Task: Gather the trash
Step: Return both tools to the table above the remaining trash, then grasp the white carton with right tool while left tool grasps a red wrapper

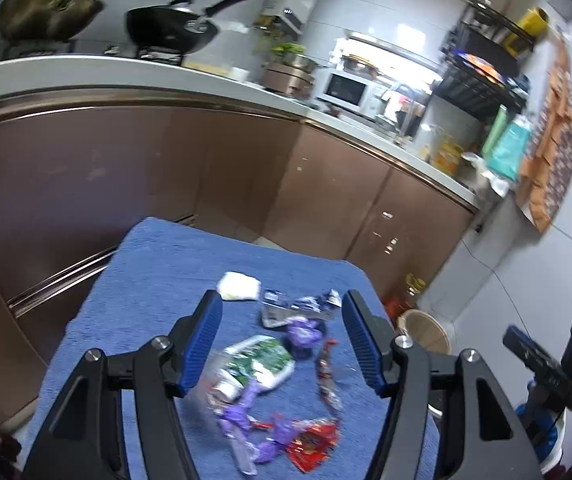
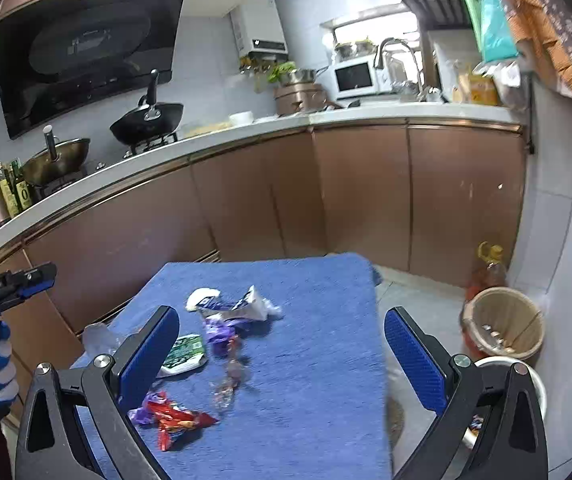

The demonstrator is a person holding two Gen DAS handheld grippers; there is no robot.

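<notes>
On the blue surface [image 2: 318, 280], wrappers [image 1: 269, 364] lie near its middle and front edge. Both the left claw [image 1: 281, 344] and right claw [image 2: 281, 364] are wide and hold nothing. Best to go down slowly over one wrapper, then squeeze.

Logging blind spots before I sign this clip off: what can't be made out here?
- Wrappers, left wrist view: motion-blurred, print unreadable.
- Wooden bin, right wrist view: contents too small to identify.
- White container, right wrist view: mostly hidden behind the right gripper.
</notes>
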